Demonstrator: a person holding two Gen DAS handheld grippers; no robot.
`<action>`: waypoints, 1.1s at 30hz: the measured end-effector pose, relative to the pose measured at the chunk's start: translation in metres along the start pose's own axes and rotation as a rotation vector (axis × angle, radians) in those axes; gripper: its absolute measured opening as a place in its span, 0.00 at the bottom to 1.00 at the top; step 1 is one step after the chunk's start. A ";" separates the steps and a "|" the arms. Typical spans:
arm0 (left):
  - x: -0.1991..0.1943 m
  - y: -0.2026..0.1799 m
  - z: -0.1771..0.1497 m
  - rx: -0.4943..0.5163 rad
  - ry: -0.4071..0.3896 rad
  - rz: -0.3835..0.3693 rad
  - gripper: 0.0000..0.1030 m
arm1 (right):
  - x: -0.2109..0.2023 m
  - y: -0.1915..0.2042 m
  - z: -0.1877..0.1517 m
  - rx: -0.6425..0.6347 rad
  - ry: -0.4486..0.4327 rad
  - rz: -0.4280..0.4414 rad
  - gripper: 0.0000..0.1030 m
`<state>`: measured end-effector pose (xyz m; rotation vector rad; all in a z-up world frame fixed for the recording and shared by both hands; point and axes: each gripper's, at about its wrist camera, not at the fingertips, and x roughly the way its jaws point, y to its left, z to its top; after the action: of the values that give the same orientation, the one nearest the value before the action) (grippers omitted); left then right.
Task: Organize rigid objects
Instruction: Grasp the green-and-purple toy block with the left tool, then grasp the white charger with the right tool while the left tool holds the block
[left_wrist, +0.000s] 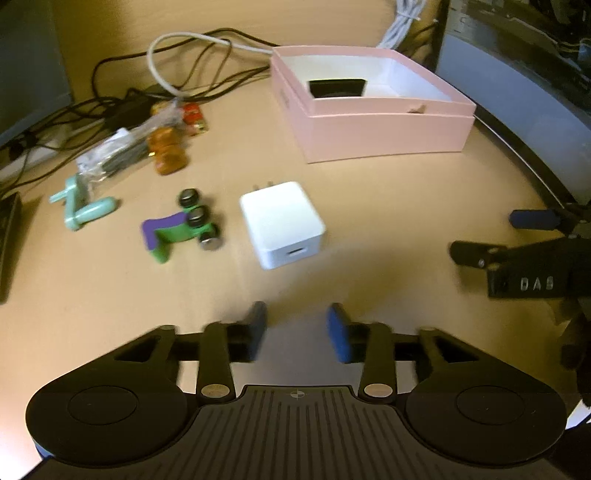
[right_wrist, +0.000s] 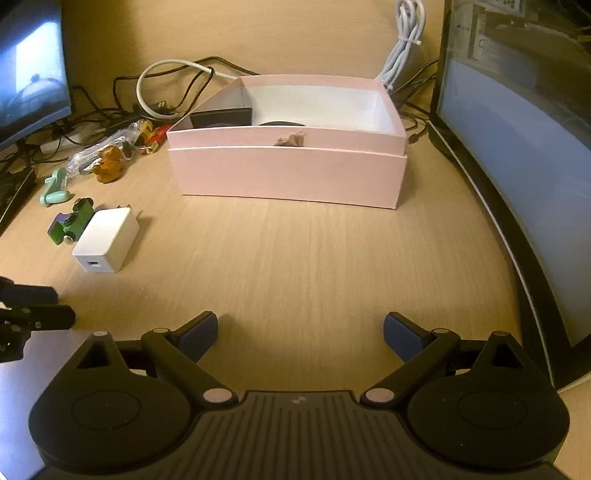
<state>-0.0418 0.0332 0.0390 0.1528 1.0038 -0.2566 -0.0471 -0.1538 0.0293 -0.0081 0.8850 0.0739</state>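
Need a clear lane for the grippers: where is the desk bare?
Bare: the wood between the pink box, white charger and right gripper. Crowded: left of the box, around the green toy, mint crank and cables.

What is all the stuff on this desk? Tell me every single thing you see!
Open cardboard box: one, pink outside, white inside, back middle of the desk.
Dark flat item: one, black, inside the box; cannot tell what it is.
Square plug charger: one, white, in front of the box to its left.
Small wheeled toy: one, green and purple, left of the charger.
Plastic crank-shaped piece: one, mint green, far left.
Clear crinkly packet: one, behind the mint piece.
Lumpy amber toy: one, orange-brown, beside the packet.
Loose cables: several, black and white, at the back.
Monitor screens: two, one on each side.
Wooden desk: one, tan.
Left gripper: jaws apart, empty.
Right gripper: jaws wide, empty.
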 end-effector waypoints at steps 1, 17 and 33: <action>0.002 -0.004 0.002 0.005 0.007 -0.010 0.68 | -0.001 -0.001 -0.001 -0.012 -0.006 0.006 0.95; -0.013 0.058 0.032 -0.442 -0.176 0.192 0.86 | -0.008 -0.006 -0.014 -0.063 -0.069 0.061 0.96; 0.027 0.076 0.033 -0.302 -0.108 0.100 0.57 | -0.009 -0.002 -0.014 -0.077 -0.056 0.062 0.97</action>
<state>0.0205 0.0944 0.0342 -0.0846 0.9134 -0.0195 -0.0633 -0.1567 0.0274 -0.0502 0.8262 0.1650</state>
